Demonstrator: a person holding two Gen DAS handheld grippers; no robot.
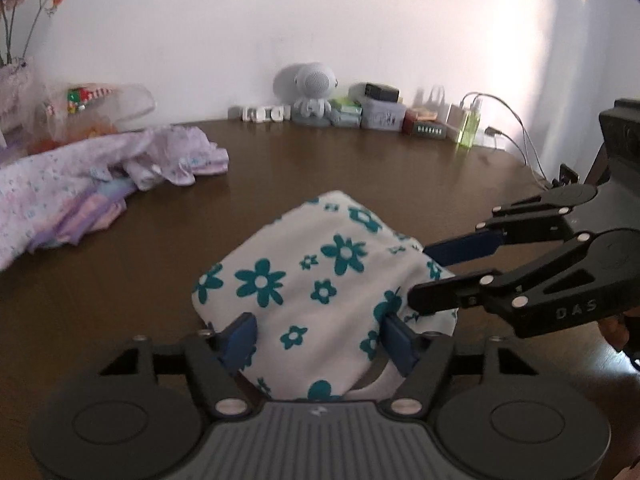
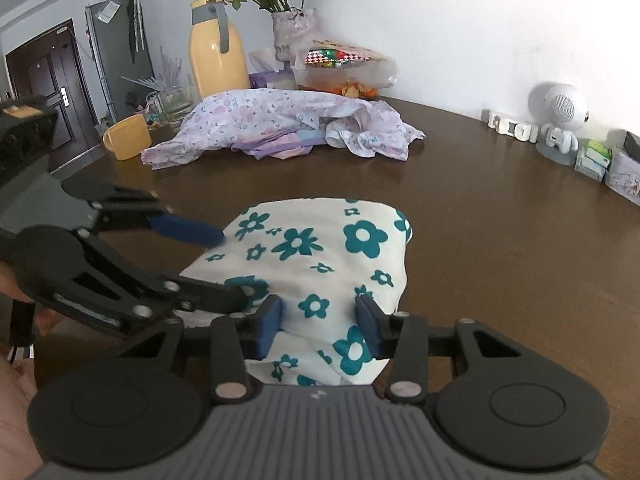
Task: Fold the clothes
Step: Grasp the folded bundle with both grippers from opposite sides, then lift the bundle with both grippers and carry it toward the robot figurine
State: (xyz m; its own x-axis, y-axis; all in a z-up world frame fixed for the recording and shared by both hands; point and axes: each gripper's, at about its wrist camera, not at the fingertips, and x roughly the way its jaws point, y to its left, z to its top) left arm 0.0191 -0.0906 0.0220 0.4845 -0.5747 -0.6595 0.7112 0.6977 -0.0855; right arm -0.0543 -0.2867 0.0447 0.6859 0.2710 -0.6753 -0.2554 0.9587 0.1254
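A folded white cloth with teal flowers (image 1: 312, 280) (image 2: 328, 248) lies bunched on the dark brown table (image 1: 360, 168) (image 2: 500, 220). My left gripper (image 1: 320, 332) (image 2: 232, 264) straddles its near end, one blue pad at each side and fabric between them. It looks open, as no pinch creases show. My right gripper (image 2: 318, 312) (image 1: 420, 276) comes in over the cloth's right side. Its pads stand apart with flat fabric between them, so it is open too. The two grippers sit close together, almost crossing.
A loose pile of lilac floral clothes (image 1: 100, 176) (image 2: 280, 120) lies at the far left. By the wall are a grey robot figure (image 1: 314, 92) (image 2: 560, 120), small boxes and charger cables (image 1: 500, 120). A yellow jug (image 2: 216, 52), a flower vase (image 2: 292, 32) and a yellow cup (image 2: 128, 136) stand behind the pile.
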